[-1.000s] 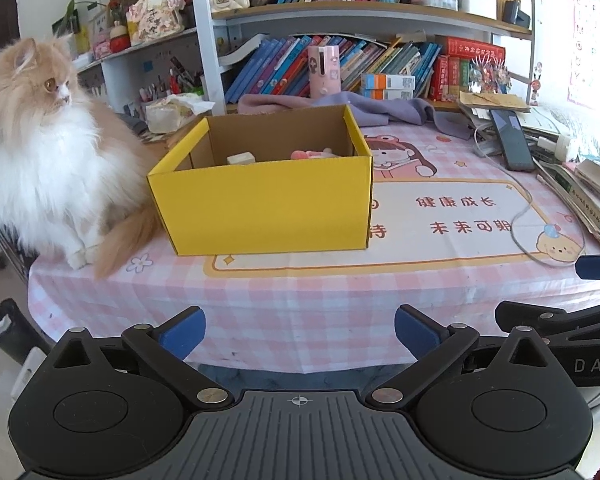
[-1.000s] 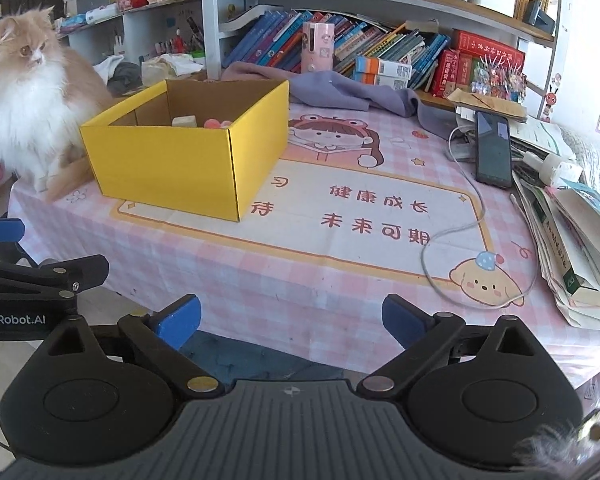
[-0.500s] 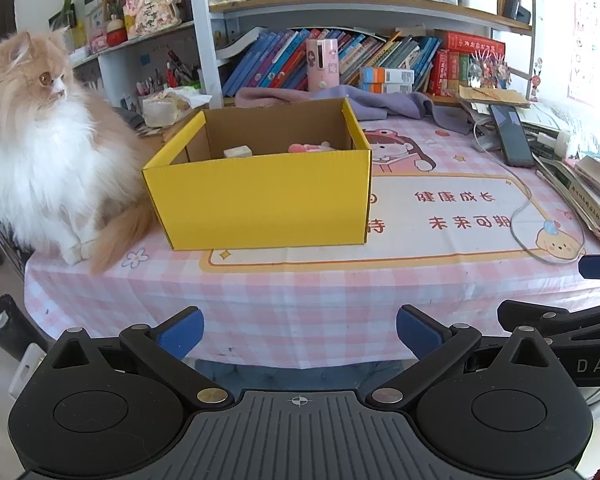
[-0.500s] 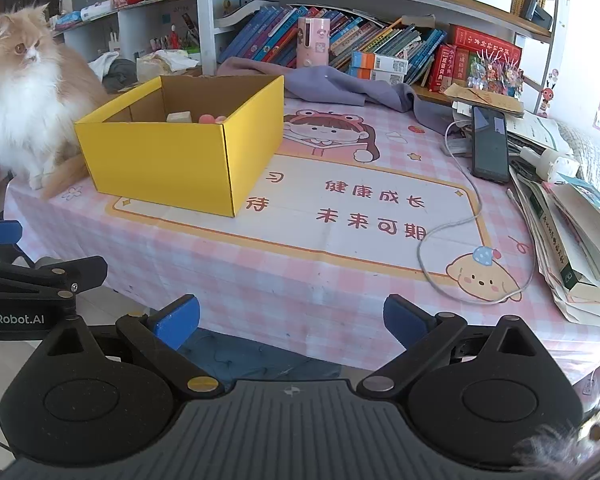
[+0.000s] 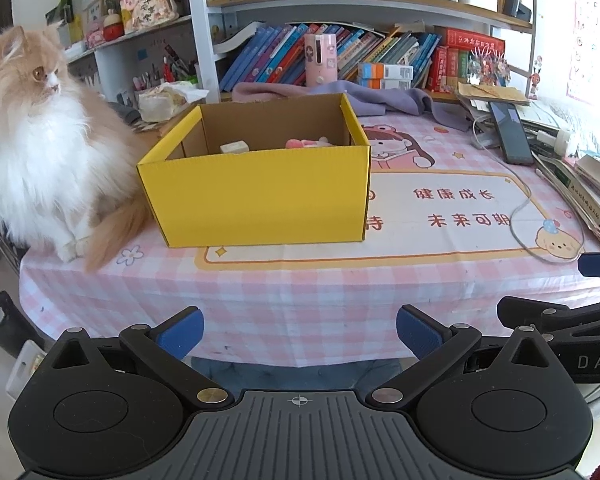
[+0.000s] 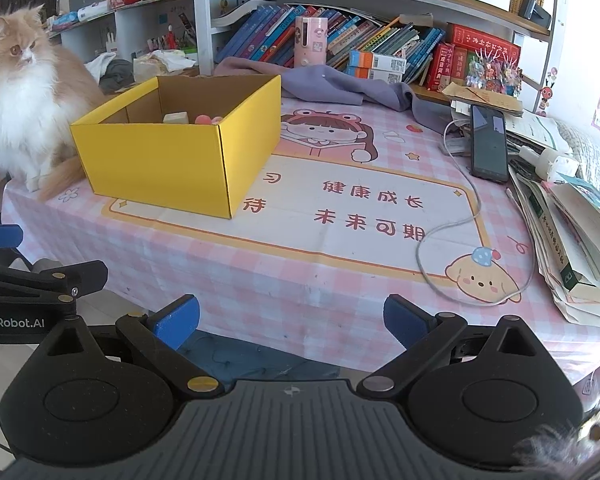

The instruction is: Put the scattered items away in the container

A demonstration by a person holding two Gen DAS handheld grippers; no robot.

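Behind the table edge, both grippers [image 5: 299,330] [image 6: 291,320] have eased nearer

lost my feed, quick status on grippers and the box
Left gripper open, empty. Right gripper open, empty. Yellow box upright on table, small items inside. Cat sits against box's left side.

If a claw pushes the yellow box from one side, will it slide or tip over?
The yellow box is wider than tall and sits flat on the tablecloth, so it would probably slide, not tip. It looks like light corrugated cardboard with few items inside. Its thin walls may flex if pinched.
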